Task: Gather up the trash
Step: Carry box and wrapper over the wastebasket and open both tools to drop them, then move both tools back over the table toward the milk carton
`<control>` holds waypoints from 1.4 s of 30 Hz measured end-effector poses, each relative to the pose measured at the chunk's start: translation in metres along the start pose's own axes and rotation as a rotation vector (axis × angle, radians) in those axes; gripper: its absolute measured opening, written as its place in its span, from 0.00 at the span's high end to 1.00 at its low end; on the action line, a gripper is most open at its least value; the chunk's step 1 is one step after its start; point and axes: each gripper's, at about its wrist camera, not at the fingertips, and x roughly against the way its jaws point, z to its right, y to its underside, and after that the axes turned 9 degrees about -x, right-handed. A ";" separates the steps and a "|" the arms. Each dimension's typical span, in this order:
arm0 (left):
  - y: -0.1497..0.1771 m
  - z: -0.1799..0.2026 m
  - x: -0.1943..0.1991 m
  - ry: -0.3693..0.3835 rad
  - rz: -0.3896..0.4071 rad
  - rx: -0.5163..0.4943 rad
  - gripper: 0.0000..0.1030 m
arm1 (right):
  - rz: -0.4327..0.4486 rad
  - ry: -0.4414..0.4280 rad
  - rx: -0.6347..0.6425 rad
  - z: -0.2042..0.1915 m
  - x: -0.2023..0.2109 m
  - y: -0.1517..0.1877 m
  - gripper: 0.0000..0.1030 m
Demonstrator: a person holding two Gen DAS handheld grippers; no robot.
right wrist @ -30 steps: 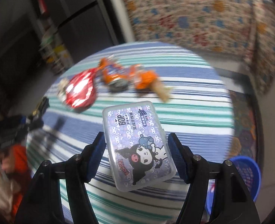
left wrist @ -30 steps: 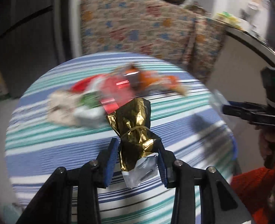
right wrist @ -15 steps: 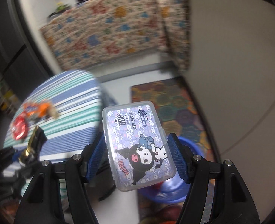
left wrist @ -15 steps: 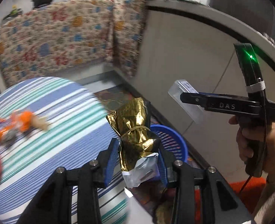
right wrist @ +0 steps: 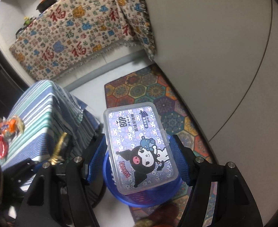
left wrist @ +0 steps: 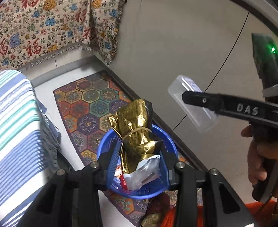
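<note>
My left gripper (left wrist: 138, 163) is shut on a crumpled gold foil wrapper (left wrist: 134, 130) and holds it right above a blue basket (left wrist: 169, 143) on the floor. My right gripper (right wrist: 139, 157) is shut on a clear plastic box with a cartoon label (right wrist: 139, 145) and holds it over the same blue basket (right wrist: 148, 196). In the left wrist view the right gripper (left wrist: 195, 102) is at the right with the box (left wrist: 191, 106), higher than the basket. In the right wrist view the gold wrapper (right wrist: 58, 147) shows at the left.
A table with a blue and green striped cloth (left wrist: 8, 130) stands left of the basket, with red and orange wrappers (right wrist: 6, 132) on it. A patterned hexagon mat (left wrist: 89, 106) lies under the basket. A grey wall (left wrist: 176, 43) and a patterned drape (left wrist: 50, 20) are behind.
Both grippers have swung away from the table, right and down, and now hang over the blue basket. Each still holds its item.
</note>
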 end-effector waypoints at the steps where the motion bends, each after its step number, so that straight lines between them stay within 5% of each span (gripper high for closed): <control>1: 0.000 0.000 -0.006 -0.001 -0.007 -0.002 0.62 | 0.000 -0.001 -0.005 0.002 -0.001 -0.001 0.33; 11: 0.000 0.001 -0.040 0.004 -0.036 -0.011 0.57 | -0.005 -0.028 -0.051 0.007 -0.009 -0.006 0.30; 14: 0.000 -0.001 -0.053 0.006 -0.039 -0.004 0.33 | 0.024 -0.031 -0.056 0.006 -0.004 -0.008 0.15; 20: -0.006 -0.005 -0.053 0.000 -0.002 0.020 0.32 | 0.149 0.010 -0.069 0.009 0.023 -0.013 0.13; 26: -0.006 -0.004 0.008 -0.068 0.124 0.009 0.32 | 0.264 0.073 -0.030 -0.005 0.044 -0.016 0.07; 31: 0.015 -0.012 0.080 -0.105 0.224 0.017 0.21 | 0.319 0.082 0.023 -0.026 0.054 -0.012 0.05; 37: 0.067 -0.047 0.147 -0.121 0.177 0.056 0.21 | 0.322 0.077 0.140 -0.071 0.051 0.003 0.05; 42: 0.121 -0.094 0.189 -0.297 0.106 0.103 0.21 | 0.288 -0.006 0.278 -0.138 0.046 0.032 0.05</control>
